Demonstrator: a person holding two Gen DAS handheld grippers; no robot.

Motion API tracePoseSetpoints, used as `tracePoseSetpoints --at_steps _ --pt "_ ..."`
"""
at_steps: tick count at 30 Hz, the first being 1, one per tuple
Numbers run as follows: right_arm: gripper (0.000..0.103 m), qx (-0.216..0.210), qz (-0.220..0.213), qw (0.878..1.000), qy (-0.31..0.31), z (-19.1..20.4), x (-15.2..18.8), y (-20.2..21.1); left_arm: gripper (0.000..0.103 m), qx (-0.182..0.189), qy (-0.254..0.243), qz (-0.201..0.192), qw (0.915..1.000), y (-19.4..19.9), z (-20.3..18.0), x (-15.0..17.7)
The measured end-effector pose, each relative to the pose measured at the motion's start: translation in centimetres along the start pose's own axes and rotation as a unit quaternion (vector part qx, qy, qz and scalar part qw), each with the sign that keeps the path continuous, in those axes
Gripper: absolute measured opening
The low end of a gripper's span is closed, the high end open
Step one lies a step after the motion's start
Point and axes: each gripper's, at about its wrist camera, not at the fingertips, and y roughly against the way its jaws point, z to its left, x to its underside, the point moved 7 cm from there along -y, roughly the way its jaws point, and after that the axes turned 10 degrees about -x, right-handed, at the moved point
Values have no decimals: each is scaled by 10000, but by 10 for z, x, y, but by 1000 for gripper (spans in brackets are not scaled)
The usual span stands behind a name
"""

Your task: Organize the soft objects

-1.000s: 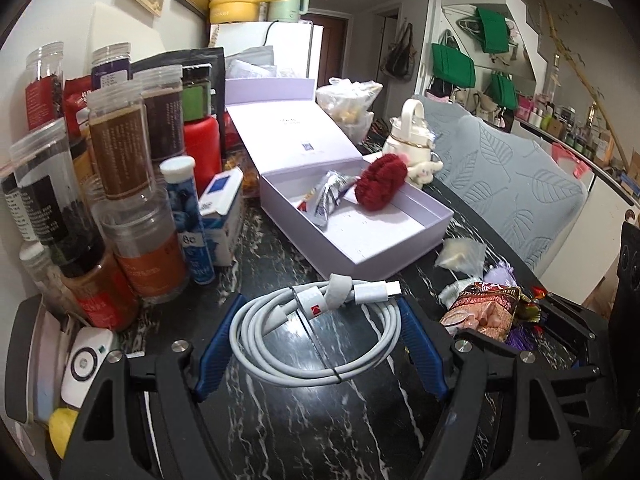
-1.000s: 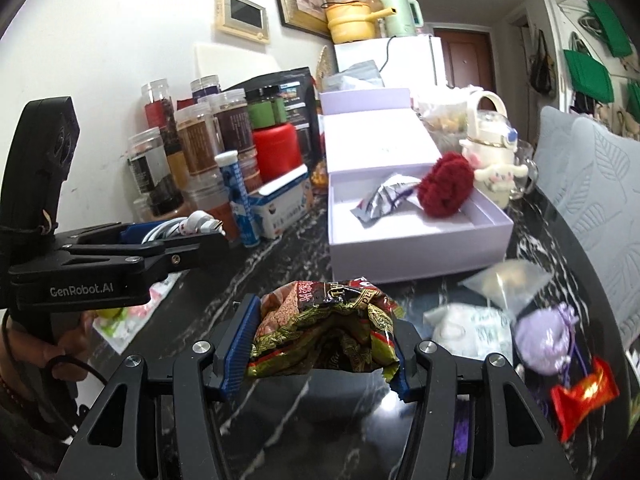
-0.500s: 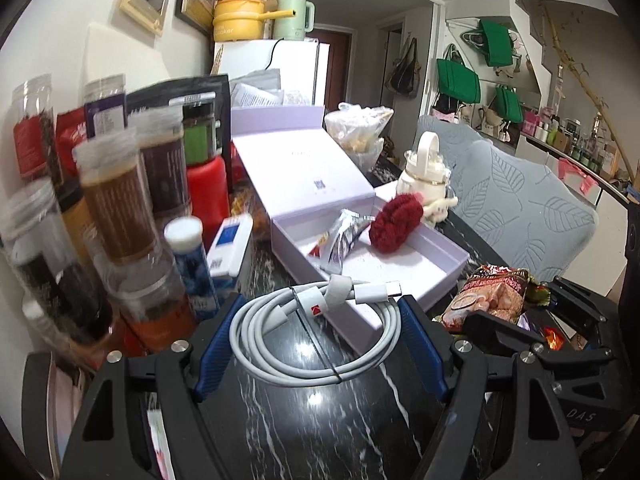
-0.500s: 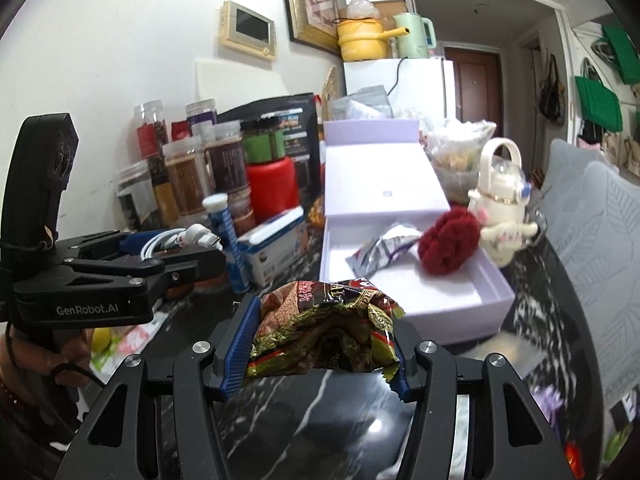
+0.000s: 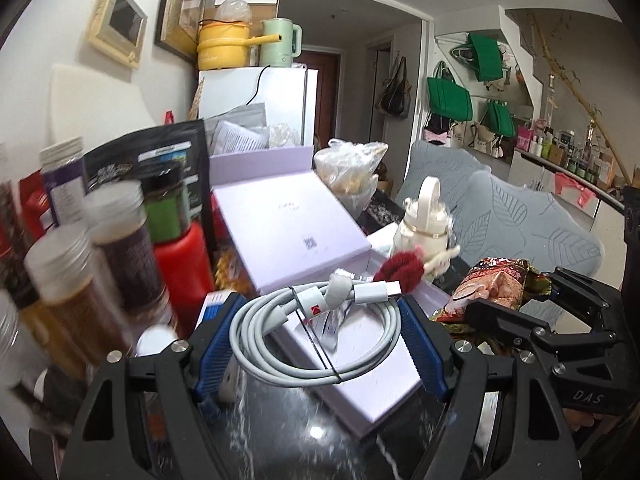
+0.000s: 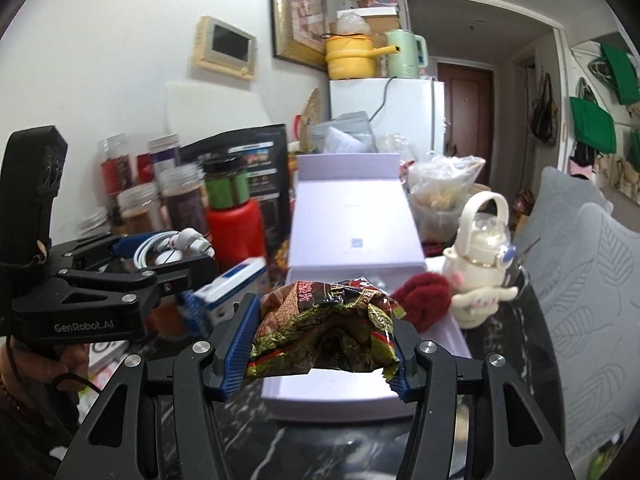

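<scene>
While both loads are carried toward lavender box (image 5: 372, 364), transport step is judged in hand. Release over open tray is called for next. Coiled white cable (image 5: 320, 332) is clamped by left gripper (image 5: 320, 344), jaws moderately wide. Crumpled snack packet (image 6: 324, 332) is pinched by right gripper (image 6: 320, 348), jaws narrower. Red knitted item (image 6: 424, 300) is seen in tray at 2 o'clock.

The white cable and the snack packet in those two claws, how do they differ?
The white cable is a neat coil bound by a band; the snack packet is crumpled, glossy and printed brown and green. The left gripper stands wider around the cable than the right gripper around the packet. Both hang clamped between blue pads.
</scene>
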Motion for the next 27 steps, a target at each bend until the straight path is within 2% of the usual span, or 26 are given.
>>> tracePoseSetpoints --at_steps 6,9,18,23,27 --pt "56 213 -14 9997 -140 -31 -23 -9 77 114 -14 -128 9999 -22 -12 -28" --pt "56 355 50 9992 -169 -47 -32 -17 77 52 35 -164 9998 -34 -15 -38" --pt "56 464 -6 9981 -412 -80 -47 -35 77 9 312 -54 9995 -79 -16 -60" --pt "56 635 47 9962 -587 -97 -50 -46 77 -132 324 11 9994 -97 -14 -64" --pt "56 662 47 9947 -782 -109 -46 -55 77 -173 258 217 9993 -114 -14 -55"
